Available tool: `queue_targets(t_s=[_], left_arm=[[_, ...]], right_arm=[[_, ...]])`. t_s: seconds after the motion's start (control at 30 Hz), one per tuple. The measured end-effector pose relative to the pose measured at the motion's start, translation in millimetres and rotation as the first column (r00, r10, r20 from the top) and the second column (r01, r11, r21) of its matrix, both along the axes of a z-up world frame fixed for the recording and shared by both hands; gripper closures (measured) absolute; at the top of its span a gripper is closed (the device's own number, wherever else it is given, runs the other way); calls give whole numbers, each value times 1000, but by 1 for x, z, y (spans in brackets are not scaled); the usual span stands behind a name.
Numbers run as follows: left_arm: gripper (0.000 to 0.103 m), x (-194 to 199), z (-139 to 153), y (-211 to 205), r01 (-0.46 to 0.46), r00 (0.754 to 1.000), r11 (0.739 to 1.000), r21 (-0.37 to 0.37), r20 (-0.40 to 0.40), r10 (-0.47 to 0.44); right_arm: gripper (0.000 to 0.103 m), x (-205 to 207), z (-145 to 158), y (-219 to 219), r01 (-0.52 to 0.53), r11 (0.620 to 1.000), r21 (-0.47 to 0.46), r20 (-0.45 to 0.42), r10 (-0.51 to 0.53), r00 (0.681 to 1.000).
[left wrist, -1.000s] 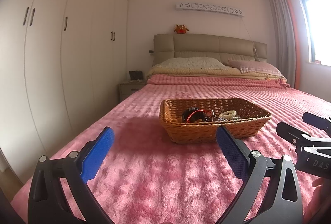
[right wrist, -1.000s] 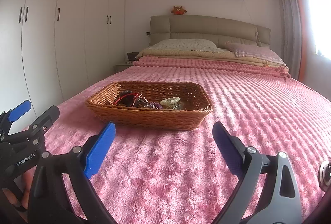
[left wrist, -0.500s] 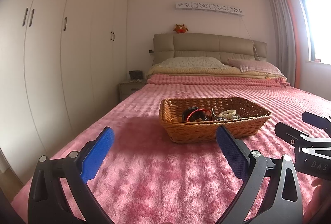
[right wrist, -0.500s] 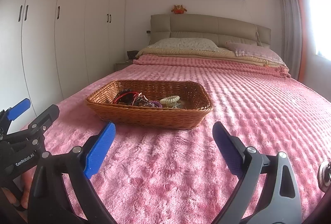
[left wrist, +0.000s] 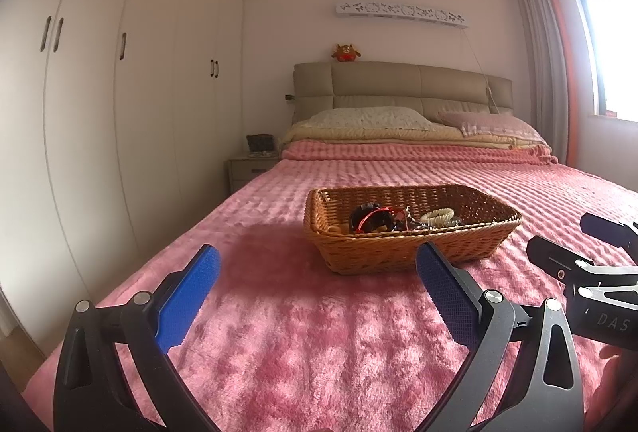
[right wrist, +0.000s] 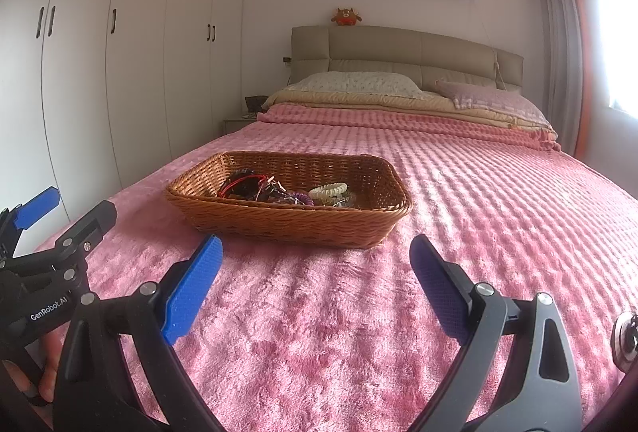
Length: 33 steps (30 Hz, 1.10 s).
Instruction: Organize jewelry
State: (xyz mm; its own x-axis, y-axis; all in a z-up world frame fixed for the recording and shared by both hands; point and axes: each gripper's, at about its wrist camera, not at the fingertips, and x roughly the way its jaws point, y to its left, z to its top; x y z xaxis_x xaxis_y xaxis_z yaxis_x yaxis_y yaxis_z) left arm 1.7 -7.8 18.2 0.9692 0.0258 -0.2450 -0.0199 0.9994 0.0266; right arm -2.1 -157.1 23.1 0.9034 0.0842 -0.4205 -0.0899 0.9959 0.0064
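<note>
Several tangled bracelets and a cream coil hair tie fill the wicker basket at 12 o'clock; left gripper and right gripper gape wide, empty.

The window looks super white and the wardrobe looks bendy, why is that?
In the left wrist view the window is blown out by daylight, so nothing outside shows; in the right wrist view it glares just as white. In both views the fisheye lens bows the wardrobe doors, and the corners go dark.
</note>
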Motion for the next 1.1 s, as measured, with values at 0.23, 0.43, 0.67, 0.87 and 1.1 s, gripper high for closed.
queue_targets(t_s=[0.23, 0.43, 0.67, 0.87, 1.1], left_arm=[[7, 0, 0, -1, 0, 1000, 1000, 2, -2, 0], [8, 1, -1, -2, 4, 1000, 1000, 6, -7, -3], [7, 3, -2, -2, 6, 1000, 1000, 8, -13, -5], [8, 4, -2, -3, 7, 1000, 1000, 10, -20, -7], [7, 4, -2, -3, 7, 1000, 1000, 11, -23, -7]], right_arm=[[13, 0, 0, -1, -1, 1000, 2, -1, 1, 1000], [13, 0, 0, -1, -2, 1000, 0, -1, 2, 1000], [13, 0, -1, -1, -3, 1000, 1, -3, 3, 1000], [12, 0, -2, -3, -6, 1000, 4, -6, 6, 1000], [12, 0, -2, -4, -7, 1000, 3, -6, 7, 1000]])
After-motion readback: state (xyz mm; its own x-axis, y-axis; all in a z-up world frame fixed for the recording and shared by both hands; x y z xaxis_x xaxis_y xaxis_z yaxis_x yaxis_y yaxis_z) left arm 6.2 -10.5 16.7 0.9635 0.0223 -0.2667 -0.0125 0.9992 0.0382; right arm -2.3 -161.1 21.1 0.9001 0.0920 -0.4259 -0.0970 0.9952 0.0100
